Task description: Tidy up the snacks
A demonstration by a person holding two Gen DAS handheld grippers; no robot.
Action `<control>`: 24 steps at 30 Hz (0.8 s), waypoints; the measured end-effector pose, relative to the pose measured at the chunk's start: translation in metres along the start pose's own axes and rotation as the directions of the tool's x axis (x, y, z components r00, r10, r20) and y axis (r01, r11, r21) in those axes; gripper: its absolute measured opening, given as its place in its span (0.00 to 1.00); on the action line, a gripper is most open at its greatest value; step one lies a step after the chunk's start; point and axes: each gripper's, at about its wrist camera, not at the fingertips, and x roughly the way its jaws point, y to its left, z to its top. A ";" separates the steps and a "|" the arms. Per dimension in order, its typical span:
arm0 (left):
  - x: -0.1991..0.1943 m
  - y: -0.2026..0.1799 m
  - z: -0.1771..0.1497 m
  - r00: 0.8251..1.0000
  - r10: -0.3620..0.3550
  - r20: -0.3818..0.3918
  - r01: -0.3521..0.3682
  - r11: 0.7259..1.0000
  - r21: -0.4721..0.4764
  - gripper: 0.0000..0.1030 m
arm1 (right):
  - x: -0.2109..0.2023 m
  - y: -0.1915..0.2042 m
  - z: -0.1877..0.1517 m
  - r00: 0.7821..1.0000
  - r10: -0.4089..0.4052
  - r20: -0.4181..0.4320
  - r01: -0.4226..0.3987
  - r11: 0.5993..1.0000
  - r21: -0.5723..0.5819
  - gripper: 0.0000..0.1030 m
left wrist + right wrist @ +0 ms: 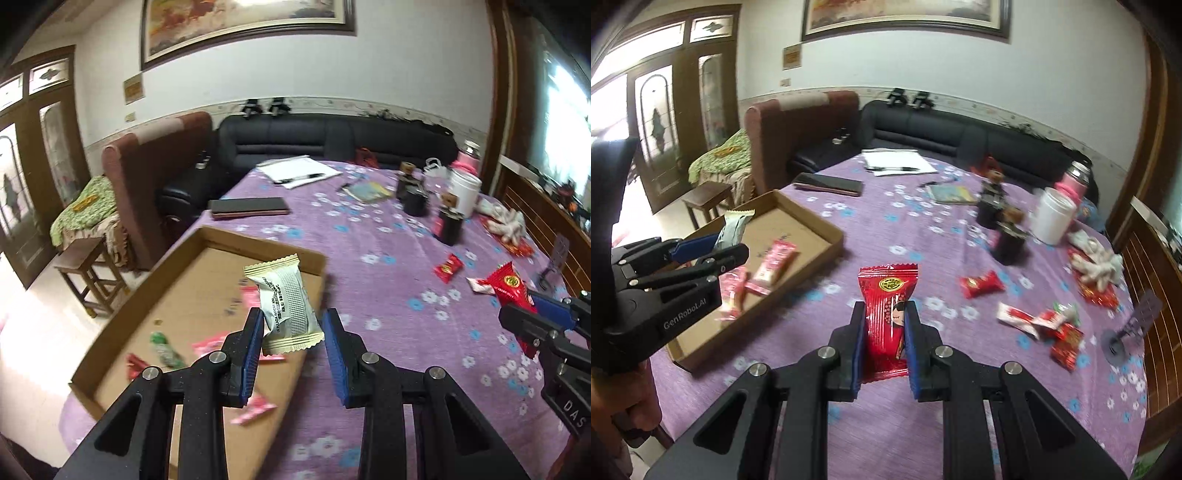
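Observation:
My left gripper [293, 332] hangs over the right edge of a shallow cardboard tray [258, 242]. A cream-white snack packet [286, 302] sits between its fingers; the left pad touches it and a gap shows at the right pad. My right gripper [885, 332] is shut on a red snack packet [886, 295], held upright above the purple cloth to the right of the tray [809, 218]. Several pink and red snacks [774, 264] and a green one [164, 347] lie in the tray. Loose red snacks [982, 284] [1052, 325] lie on the cloth at the right.
A purple flowered tablecloth [923, 236] covers the table. A phone [249, 207], notepad with pen [299, 171], booklet [369, 191], dark jars [1006, 236], white container [1054, 216] and pink flask [1075, 181] stand further back. Sofas and a wooden stool [90, 280] are beyond the table.

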 end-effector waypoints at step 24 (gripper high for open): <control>0.033 0.126 -0.006 0.988 0.132 -0.079 -0.144 0.975 -0.170 0.34 | 0.085 0.106 0.061 0.984 0.170 -0.049 -0.174 0.979 -0.105 0.18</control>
